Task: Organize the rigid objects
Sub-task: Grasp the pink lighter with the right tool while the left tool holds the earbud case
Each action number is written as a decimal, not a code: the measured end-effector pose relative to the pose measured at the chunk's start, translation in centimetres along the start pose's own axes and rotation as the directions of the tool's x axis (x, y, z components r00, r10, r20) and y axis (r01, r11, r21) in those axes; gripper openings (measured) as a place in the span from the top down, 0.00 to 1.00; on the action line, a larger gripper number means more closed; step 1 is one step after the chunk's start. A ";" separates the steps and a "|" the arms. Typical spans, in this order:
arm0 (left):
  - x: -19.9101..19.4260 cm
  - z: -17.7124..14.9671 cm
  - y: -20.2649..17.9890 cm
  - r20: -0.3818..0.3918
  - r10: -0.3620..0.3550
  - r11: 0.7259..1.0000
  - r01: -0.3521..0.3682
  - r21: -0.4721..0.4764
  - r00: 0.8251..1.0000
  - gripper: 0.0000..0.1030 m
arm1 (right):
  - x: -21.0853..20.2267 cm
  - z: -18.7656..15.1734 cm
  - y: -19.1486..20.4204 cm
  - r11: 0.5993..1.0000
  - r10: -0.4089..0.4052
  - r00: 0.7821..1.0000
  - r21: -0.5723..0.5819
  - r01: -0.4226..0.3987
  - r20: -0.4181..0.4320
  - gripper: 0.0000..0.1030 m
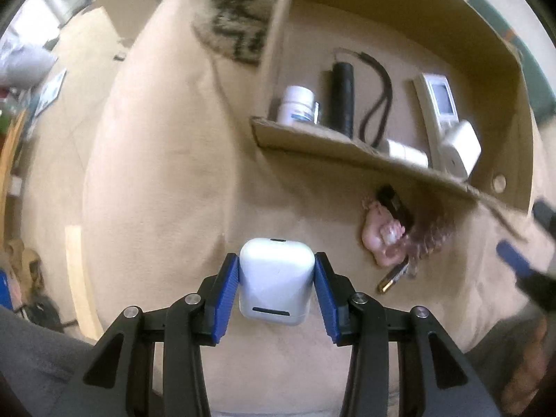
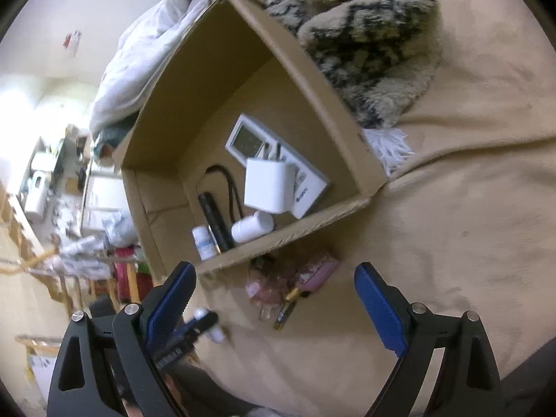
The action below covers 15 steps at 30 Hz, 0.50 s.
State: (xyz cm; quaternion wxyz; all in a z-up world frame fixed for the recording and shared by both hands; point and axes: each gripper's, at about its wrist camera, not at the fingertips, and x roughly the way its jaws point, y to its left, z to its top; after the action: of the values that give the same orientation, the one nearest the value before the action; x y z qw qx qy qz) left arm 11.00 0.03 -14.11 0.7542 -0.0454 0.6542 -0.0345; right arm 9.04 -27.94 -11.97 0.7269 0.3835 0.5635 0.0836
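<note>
- Beige fabric covers the soft surface (image 1: 166,180) on which everything lies; one fuzzy cream-and-black patterned cushion (image 2: 375,52) rests at its far side, against the box.
- One left gripper (image 1: 276,283) points down at the fabric, its two blue pads (image 1: 227,293) pressed against the sides of one white earbud case (image 1: 274,281), so it grasps the case, which sits near and to the left of the box, outside it.
- One cardboard box (image 1: 312,139) stands open-topped to the right of the case, and six things are in it.
- One white pill bottle (image 1: 295,106) with a blue label lies at the left end of the box, just behind its near wall.
- One black flashlight (image 1: 342,93) lies just right of the bottle, with one black wrist strap (image 1: 377,104) looping beside it.
- One small white cylinder (image 1: 408,153) lies near the front wall, right of the strap.
- One white remote (image 1: 439,104) with a grey screen lies at the right end, and one white plug adapter (image 1: 458,149) rests on it.
- One small heap of loose items (image 1: 385,239) sits on the fabric just outside the near wall: something pink, something brownish and blurred, one black piece, and one battery (image 1: 391,279) with a gold end; I cannot count the blurred ones.
- One right gripper (image 2: 274,299) hovers near the heap with its jaws spread wide and nothing between them; it shows blurred at the right edge of the left wrist view.
</note>
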 end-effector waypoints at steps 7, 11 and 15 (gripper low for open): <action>0.2 1.9 0.2 0.001 -0.013 1.000 0.013 -0.012 1.000 0.61 | 2.8 -1.2 4.1 0.915 -0.282 0.959 -0.306 0.262 -0.022 0.05; 0.3 1.7 0.6 -0.007 -0.015 1.000 0.015 -0.027 1.000 0.61 | 6.9 -2.0 4.8 0.687 -0.572 0.820 -0.561 0.462 -0.026 0.05; 0.7 2.2 1.2 -0.014 -0.026 0.999 0.026 -0.046 1.000 0.61 | 9.4 -2.0 4.6 0.659 -0.595 0.800 -0.619 0.428 -0.081 0.09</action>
State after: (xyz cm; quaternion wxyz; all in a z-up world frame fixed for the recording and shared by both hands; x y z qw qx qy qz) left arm 13.22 1.20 -14.61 0.7477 -0.0711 0.6595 -0.0295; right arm 11.99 -18.62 -16.23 0.7143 -0.0444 0.6924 0.0911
